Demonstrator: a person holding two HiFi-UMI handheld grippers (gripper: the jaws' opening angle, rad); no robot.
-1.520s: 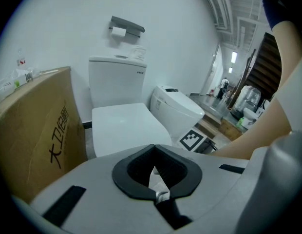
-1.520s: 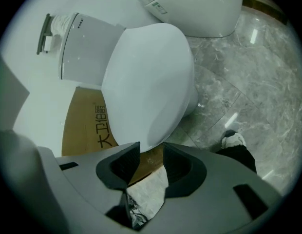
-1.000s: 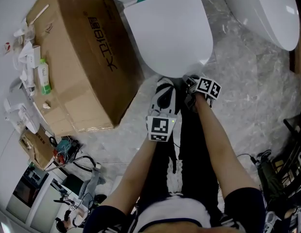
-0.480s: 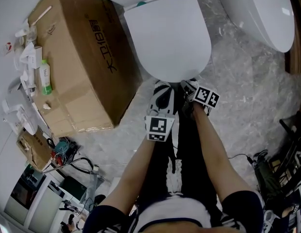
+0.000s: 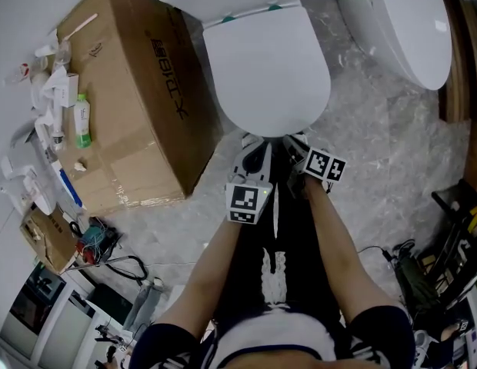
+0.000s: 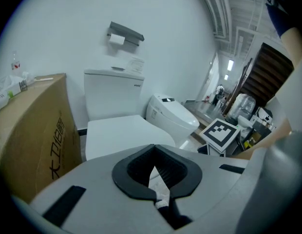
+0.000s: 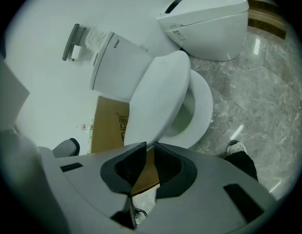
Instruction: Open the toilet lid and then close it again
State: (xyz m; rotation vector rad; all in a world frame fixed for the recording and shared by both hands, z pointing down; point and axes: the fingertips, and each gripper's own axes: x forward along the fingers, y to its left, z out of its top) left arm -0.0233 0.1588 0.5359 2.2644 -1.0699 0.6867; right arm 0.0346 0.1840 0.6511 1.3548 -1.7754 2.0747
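1. The toilet lid (image 7: 156, 96) stands tilted up off the seat (image 7: 203, 106), its front rim pinched between the fingers of the right gripper (image 7: 147, 146).
2. The left gripper (image 6: 153, 149), fingers pressed together on nothing, hovers just short of that rim.
3. A cardboard box (image 5: 138, 91) stands left of the fingers, and a second toilet (image 5: 392, 21) stands to their right.

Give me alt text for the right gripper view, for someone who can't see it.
The right gripper grips the front edge of a white toilet lid, which is raised partway off the seat so the opening beneath shows. Behind stand the tank, a cardboard box and a second toilet on a grey marble floor.
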